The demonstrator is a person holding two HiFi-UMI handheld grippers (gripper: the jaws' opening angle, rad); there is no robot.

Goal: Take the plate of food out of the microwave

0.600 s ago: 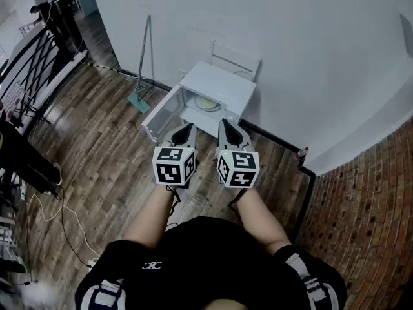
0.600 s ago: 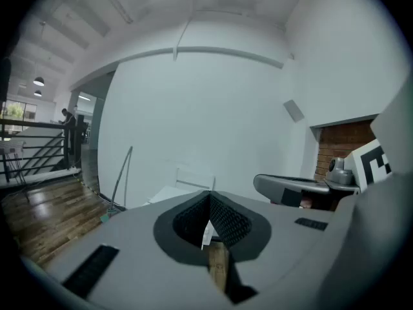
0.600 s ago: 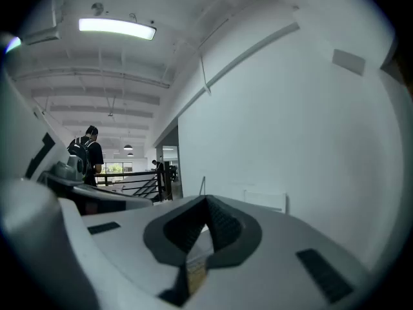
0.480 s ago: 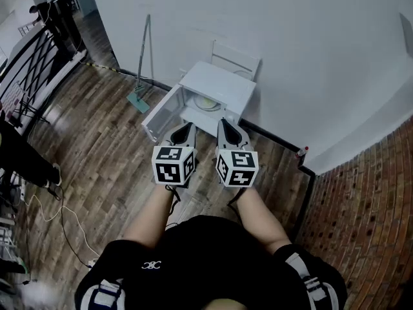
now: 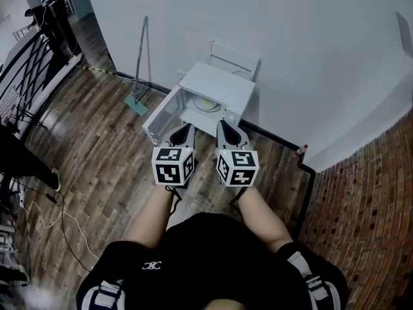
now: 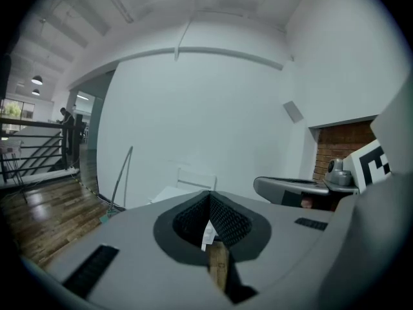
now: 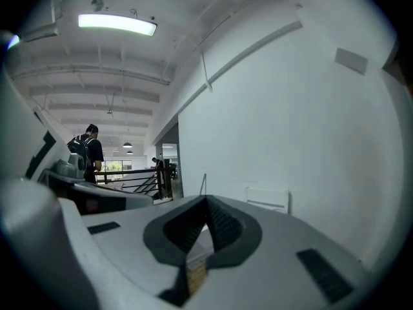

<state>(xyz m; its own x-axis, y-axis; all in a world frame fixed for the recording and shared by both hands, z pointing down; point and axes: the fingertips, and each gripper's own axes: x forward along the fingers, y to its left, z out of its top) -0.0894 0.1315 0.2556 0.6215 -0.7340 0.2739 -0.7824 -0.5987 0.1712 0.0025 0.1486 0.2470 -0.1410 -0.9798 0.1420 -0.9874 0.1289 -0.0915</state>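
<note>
A white microwave [image 5: 218,84] stands on the wood floor against the wall, its door [image 5: 159,117] swung open to the left. Inside it lies a pale plate of food [image 5: 207,103]. In the head view my left gripper [image 5: 182,132] and right gripper [image 5: 226,128] hover side by side just in front of the open cavity, short of the plate. Both are shut with nothing between the jaws. The left gripper view shows its closed jaws [image 6: 210,197] and the right gripper [image 6: 293,187] alongside. The right gripper view shows its closed jaws [image 7: 206,202] aimed at the white wall.
A long-handled mop [image 5: 141,60] leans on the wall left of the microwave. A white chair [image 5: 235,60] stands behind it. A black kerb [image 5: 308,185] borders a brick floor [image 5: 368,212] on the right. A railing [image 5: 29,66] and cables [image 5: 48,215] lie to the left.
Both grippers stay in about the same place in front of the microwave. The head camera has shifted slightly, and a person at the left edge has moved partly out of view.
</note>
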